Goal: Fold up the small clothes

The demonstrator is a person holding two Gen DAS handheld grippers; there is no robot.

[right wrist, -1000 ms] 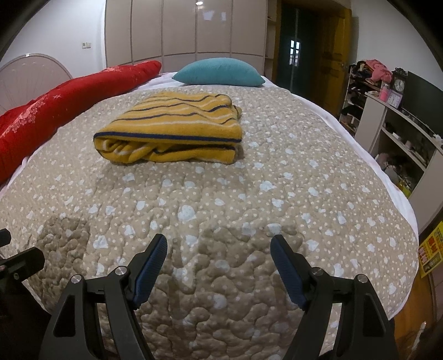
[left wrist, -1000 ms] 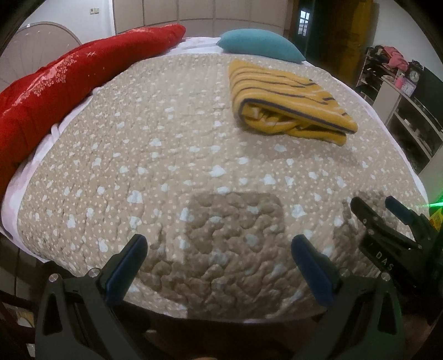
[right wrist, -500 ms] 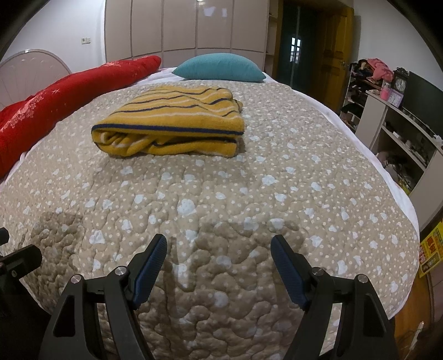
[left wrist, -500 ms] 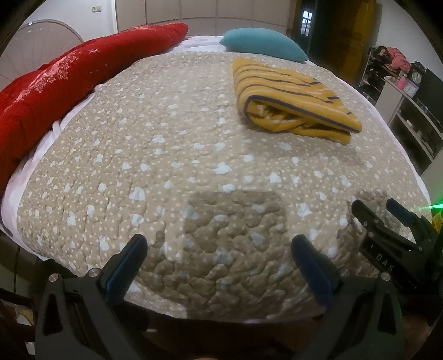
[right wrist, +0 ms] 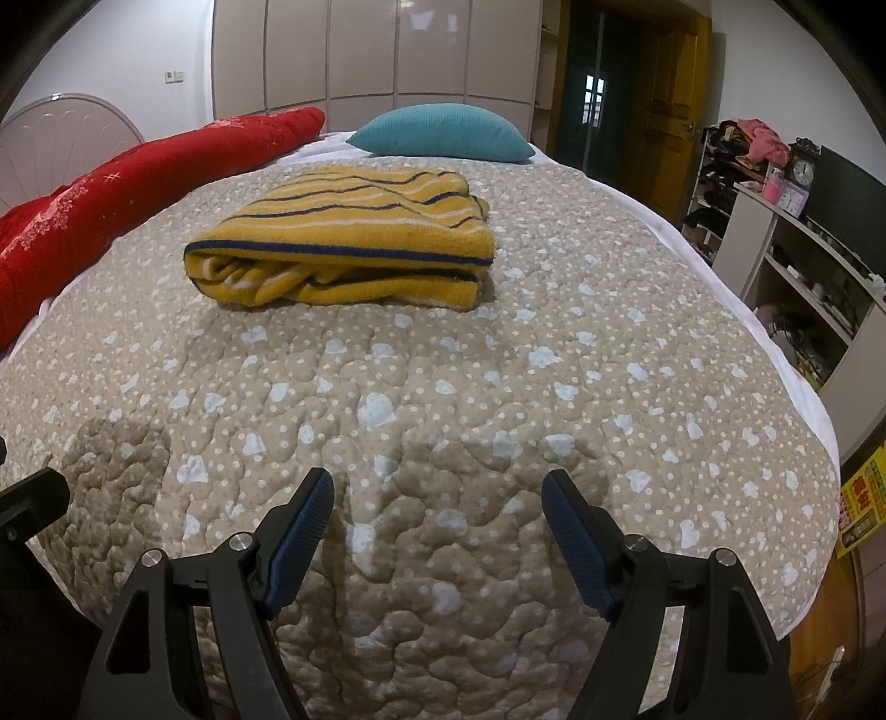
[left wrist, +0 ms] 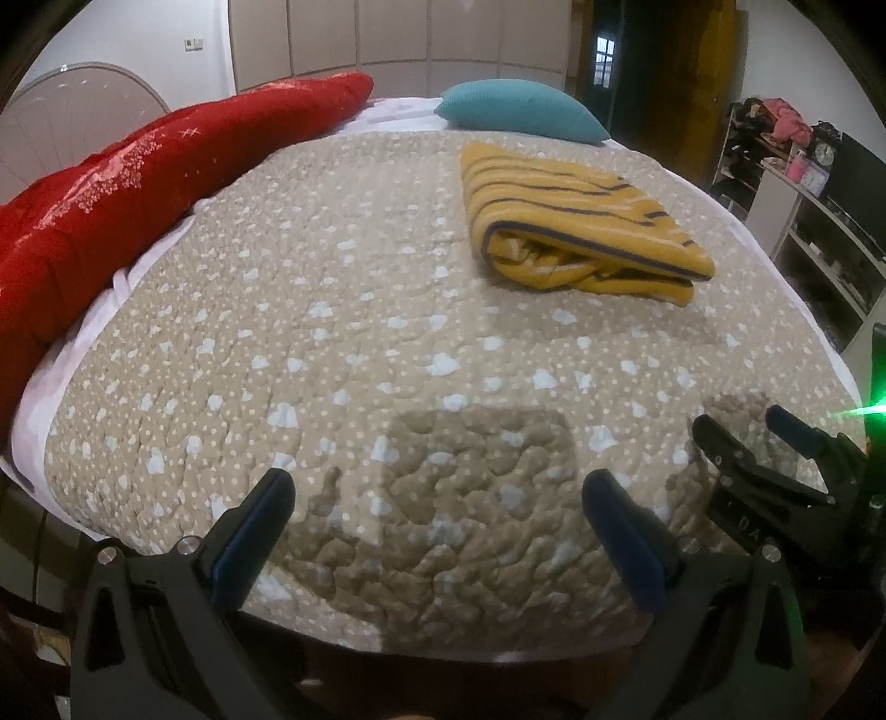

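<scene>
A wide bed fills the room, covered by a tan quilted spread (right wrist: 498,343) dotted with pale hearts and specks; a white sheet (right wrist: 692,243) shows along its borders. The folded yellow striped garment (right wrist: 354,243) lies flat on the spread toward the far half, at about 11 o'clock from the right gripper (right wrist: 437,531) and about 1 o'clock from the left gripper (left wrist: 437,515). Its open, layered edge faces the grippers. Beyond it, at 12 o'clock, a teal pillow (right wrist: 443,133) rests at the head of the bed, and a long red bolster (left wrist: 155,183) runs down the side at 10 o'clock, next to a pale fan-shaped headboard (left wrist: 83,116).

Both grippers hang over the near edge of the bed, well apart from the garment, jaws spread wide and holding nothing. In the left view the right gripper's black frame shows at 4 o'clock, just beside the corner of the spread.

The spread between grippers and garment lies bare, only puckered by the quilting. At 3 o'clock white shelving (right wrist: 792,266) stands near the bed's side, with a clock (right wrist: 803,171) on top. Pale wardrobe doors (right wrist: 387,50) and a dark doorway (right wrist: 598,83) close the far wall.
</scene>
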